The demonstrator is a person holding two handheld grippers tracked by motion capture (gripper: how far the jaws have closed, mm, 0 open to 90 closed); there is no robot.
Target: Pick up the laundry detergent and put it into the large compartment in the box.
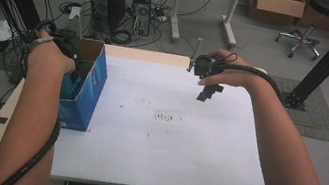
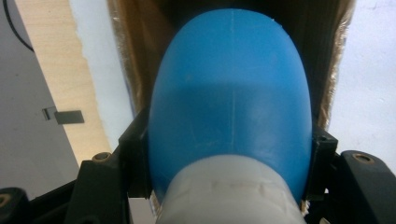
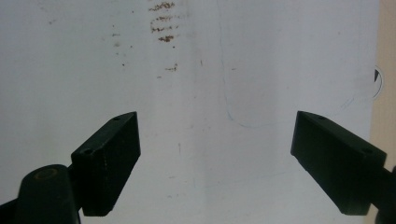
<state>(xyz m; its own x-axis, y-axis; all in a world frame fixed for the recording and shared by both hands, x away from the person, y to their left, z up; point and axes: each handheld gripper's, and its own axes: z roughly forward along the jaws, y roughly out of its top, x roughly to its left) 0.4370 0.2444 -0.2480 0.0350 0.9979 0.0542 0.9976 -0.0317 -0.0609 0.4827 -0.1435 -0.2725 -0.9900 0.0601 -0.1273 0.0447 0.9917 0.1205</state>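
Both forearms extended: left gripper (image 2: 229,186) reaches down into blue box (image 1: 85,90), pinching blue bottle (image 2: 231,102); right gripper (image 3: 217,158) hovers over table (image 1: 160,137), jaws spread.

light: even, soft indoor | shadows: faint | glare: mild on white table (image 1: 170,139) | close-ups soft

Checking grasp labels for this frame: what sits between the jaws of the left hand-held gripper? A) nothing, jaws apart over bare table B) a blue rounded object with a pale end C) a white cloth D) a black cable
B: in the left gripper view the left hand-held gripper has both jaws pressed against the sides of a blue rounded object, held over the open cardboard box.
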